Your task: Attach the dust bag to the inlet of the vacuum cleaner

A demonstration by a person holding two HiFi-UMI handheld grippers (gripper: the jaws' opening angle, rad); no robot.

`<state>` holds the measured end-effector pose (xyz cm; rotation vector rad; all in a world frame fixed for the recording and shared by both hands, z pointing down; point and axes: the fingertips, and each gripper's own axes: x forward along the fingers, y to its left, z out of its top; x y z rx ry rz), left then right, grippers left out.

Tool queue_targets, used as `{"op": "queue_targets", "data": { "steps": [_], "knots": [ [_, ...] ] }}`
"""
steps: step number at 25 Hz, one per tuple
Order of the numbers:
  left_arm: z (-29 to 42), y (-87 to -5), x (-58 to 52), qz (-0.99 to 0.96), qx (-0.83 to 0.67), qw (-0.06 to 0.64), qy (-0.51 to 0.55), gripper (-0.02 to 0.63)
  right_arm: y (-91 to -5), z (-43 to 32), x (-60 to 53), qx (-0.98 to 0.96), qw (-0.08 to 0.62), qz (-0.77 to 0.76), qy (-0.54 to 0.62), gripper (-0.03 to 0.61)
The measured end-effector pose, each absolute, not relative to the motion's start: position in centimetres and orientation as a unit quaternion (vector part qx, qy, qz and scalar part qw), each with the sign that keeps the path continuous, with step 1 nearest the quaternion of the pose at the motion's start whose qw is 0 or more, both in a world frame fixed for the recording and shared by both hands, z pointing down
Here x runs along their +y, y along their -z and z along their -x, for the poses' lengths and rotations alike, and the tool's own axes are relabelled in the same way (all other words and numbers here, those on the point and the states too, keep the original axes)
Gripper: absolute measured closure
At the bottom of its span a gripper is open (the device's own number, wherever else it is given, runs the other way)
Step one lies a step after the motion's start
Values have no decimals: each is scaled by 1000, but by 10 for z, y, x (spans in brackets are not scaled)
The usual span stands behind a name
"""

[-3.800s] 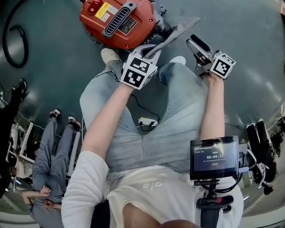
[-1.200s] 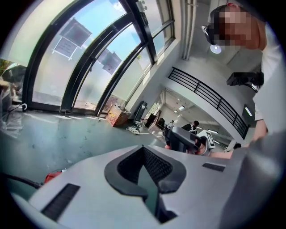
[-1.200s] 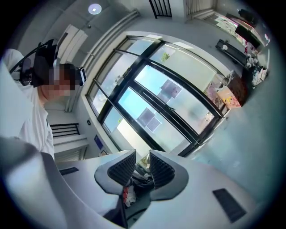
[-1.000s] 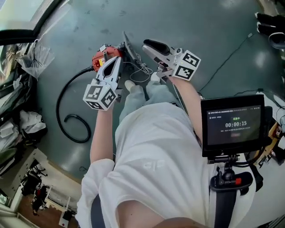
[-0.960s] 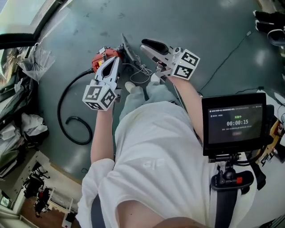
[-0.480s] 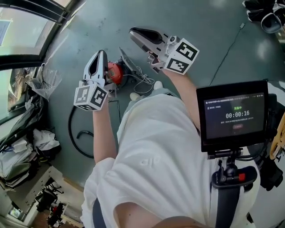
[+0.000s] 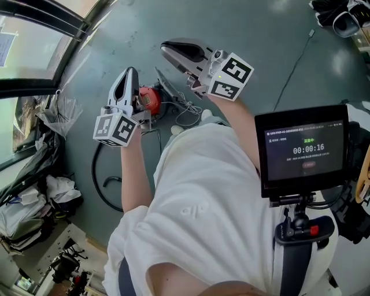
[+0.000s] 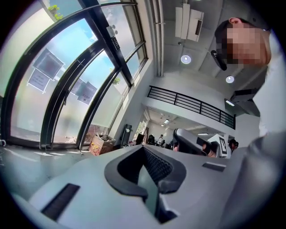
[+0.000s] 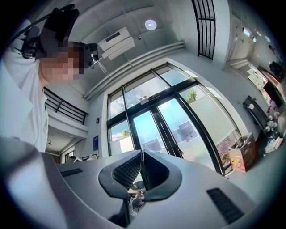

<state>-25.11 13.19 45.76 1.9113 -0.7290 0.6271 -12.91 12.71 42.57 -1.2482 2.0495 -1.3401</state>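
Observation:
In the head view the red vacuum cleaner (image 7: 149, 98) lies on the grey floor, partly hidden behind my left gripper (image 7: 130, 71). A flat grey dust bag (image 7: 166, 85) stands against its right side, next to a loose white cord (image 7: 186, 108). Both grippers are held up off the floor, apart from the vacuum and the bag. My left gripper (image 8: 143, 149) is shut with nothing in it and looks at tall windows. My right gripper (image 7: 166, 50) hangs above and to the right of the vacuum. It (image 9: 142, 152) is shut and empty too, facing glass doors.
A black hose (image 7: 102, 173) curls on the floor at the left. Plastic bags and clutter (image 7: 32, 193) lie along the left wall under the window frame (image 7: 40, 11). A thin cable (image 7: 296, 60) crosses the floor at the right. Shoes (image 7: 341, 14) sit top right. A monitor (image 7: 300, 150) hangs at my right side.
Both grippers have lifted away from the vacuum, the left one moving off to its left. The right jaws have closed. In the last half second little has moved.

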Motion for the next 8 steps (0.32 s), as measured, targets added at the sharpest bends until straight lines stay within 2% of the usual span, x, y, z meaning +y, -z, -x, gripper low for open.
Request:
{"op": "queue_targets", "data": {
  "steps": [8],
  "knots": [
    [246, -472, 135, -777, -293, 494, -256, 607, -436, 128, 127, 733, 180, 447, 481, 555]
  ]
}}
